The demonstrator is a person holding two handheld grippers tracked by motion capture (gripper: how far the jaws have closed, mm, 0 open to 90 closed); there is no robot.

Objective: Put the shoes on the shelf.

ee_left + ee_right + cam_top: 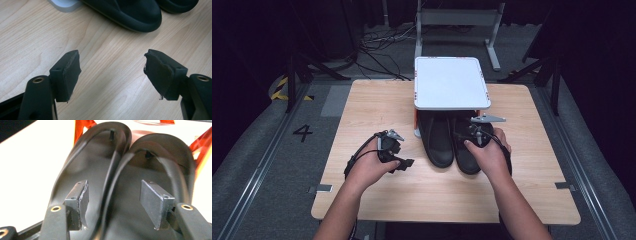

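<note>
- Black rubber pads line the right claw [113, 202], whose jaws stand apart over the pair of black flip-flops [451, 142], holding nothing; in the right gripper view the inner edges of both soles and their two inner straps sit between the jaws.
- The left claw [112, 73] is likewise spread wide and empty, hovering over bare wood just short of the rounded heel of the left flip-flop [130, 13].
- In the high view the left claw [399, 150] lies beside the sandals on their left, apart from them, while the right claw [479, 135] sits above the right flip-flop [468, 150].
- The flip-flops lie side by side, edges touching, toes tucked under the small white stand [451, 82] with orange legs, heels pointing toward the person, all on the pale wooden surface [377, 195].
- These look like foam or soft rubber sandals: probably light, bendy, and grippy rather than slick, with nothing fragile about them.
- A sole pinched at one end would likely droop, so a bite across the sole edge near mid-length seems steadier.
- The straps offer a raised loop to hook or pinch, but they are thin and springy and may slip from the pads.
- Taking both inner edges together could lift the pair at once, if the jaws close far enough.
</note>
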